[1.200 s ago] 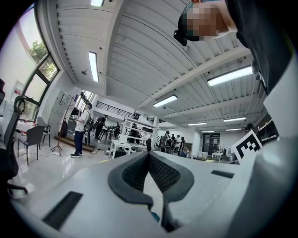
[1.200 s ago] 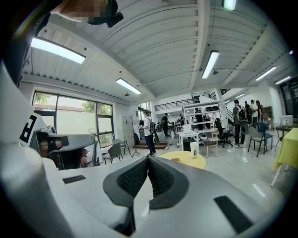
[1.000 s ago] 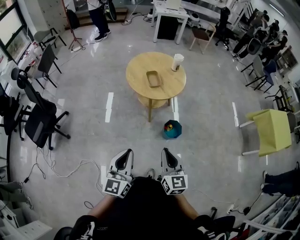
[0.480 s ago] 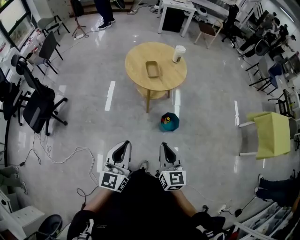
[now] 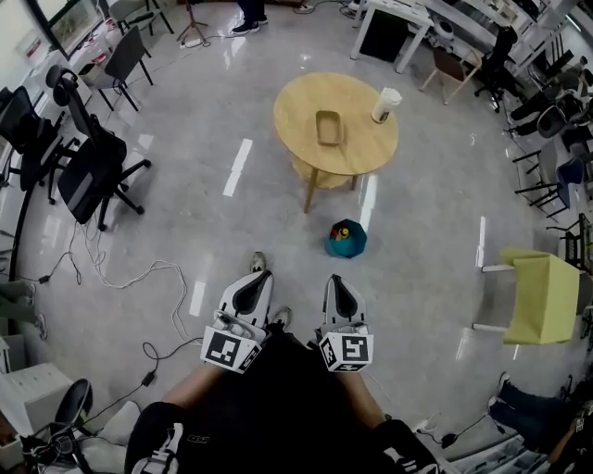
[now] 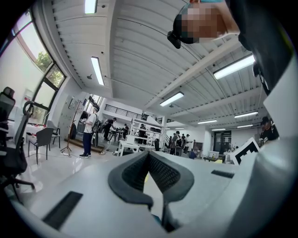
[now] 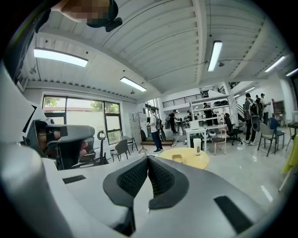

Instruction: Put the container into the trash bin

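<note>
The container (image 5: 328, 127), a shallow brown tray, lies on the round wooden table (image 5: 306, 106) far ahead of me; it also shows small in the right gripper view (image 7: 177, 157). The teal trash bin (image 5: 346, 238) stands on the floor in front of the table, with something yellow and red inside. My left gripper (image 5: 252, 283) and right gripper (image 5: 339, 285) are held side by side close to my body, well short of the bin. Both are shut and empty; their dark pads meet at the tips (image 6: 149, 154) (image 7: 148, 159).
A white paper cup (image 5: 385, 105) stands at the table's right edge. Black office chairs (image 5: 88, 171) and loose cables (image 5: 139, 278) are at the left. A yellow-green chair (image 5: 542, 296) is at the right. White desks (image 5: 398, 23) and people stand at the back.
The table and bin have shifted right and slightly lower in the head view as I move over the floor. Both grippers stay shut and side by side.
</note>
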A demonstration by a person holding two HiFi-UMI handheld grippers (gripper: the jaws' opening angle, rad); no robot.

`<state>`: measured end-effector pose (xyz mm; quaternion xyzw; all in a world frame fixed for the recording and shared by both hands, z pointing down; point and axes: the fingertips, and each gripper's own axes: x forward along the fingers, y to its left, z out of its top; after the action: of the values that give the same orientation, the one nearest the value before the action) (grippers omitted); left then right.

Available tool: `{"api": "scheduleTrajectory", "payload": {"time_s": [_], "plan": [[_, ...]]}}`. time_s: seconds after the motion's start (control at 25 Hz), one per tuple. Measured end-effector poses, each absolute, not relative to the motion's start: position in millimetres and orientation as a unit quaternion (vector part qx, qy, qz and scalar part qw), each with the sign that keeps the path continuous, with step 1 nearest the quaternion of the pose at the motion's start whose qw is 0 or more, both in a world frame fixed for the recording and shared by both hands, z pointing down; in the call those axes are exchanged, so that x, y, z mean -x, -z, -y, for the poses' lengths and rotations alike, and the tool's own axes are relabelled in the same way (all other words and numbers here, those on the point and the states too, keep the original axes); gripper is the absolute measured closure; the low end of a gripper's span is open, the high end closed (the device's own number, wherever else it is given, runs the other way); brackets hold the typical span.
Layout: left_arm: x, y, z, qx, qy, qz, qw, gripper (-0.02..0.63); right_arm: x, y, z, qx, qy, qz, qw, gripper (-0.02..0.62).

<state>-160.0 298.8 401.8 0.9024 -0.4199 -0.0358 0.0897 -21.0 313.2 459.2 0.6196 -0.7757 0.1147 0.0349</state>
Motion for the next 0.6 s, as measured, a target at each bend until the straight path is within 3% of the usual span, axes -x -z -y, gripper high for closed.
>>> {"api": "scheduleTrajectory", "payload": {"time_s": [0.6], "plan": [[127, -408, -156, -0.913, 0.051, 0.392, 0.104, 0.597, -8, -463, -184, -0.638, -0.109, 0.761, 0.049, 0.569]]}}
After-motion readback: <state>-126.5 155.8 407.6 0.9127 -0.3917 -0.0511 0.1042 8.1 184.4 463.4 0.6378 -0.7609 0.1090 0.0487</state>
